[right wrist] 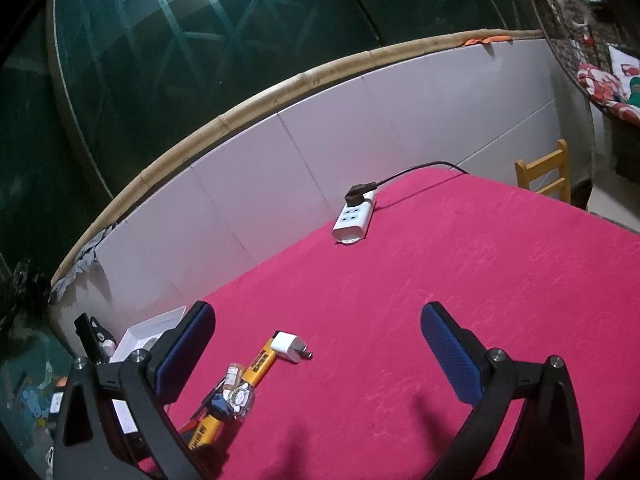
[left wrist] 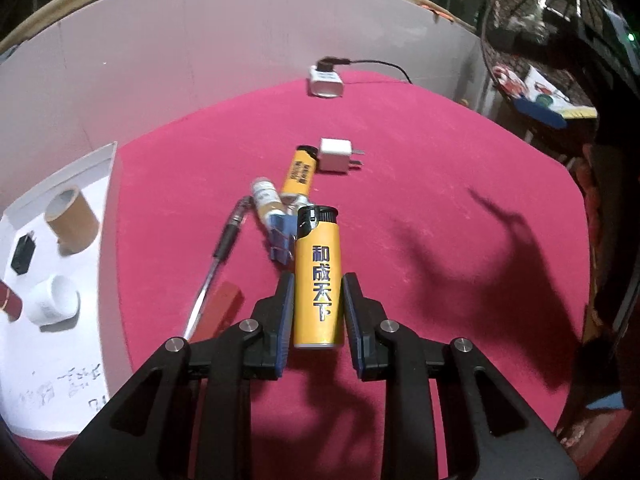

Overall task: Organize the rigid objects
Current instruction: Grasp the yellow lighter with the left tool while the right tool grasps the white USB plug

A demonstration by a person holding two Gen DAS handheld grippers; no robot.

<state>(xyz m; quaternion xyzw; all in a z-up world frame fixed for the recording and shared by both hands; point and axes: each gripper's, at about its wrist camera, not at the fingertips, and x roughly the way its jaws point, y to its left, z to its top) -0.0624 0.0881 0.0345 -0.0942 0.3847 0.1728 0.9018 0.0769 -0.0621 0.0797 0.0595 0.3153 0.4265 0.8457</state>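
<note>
My left gripper is shut on a yellow lighter with black top, held above the red table. Beyond it lie a second yellow lighter, a white plug adapter, a small bottle, a blue binder clip, a pen and a red block. My right gripper is open and empty above the table; the adapter, second lighter and held lighter show at its lower left.
A white tray at the left holds a cardboard tube, a white ring, a black plug and a red item. A white power strip with a black cable sits at the far edge by the white wall.
</note>
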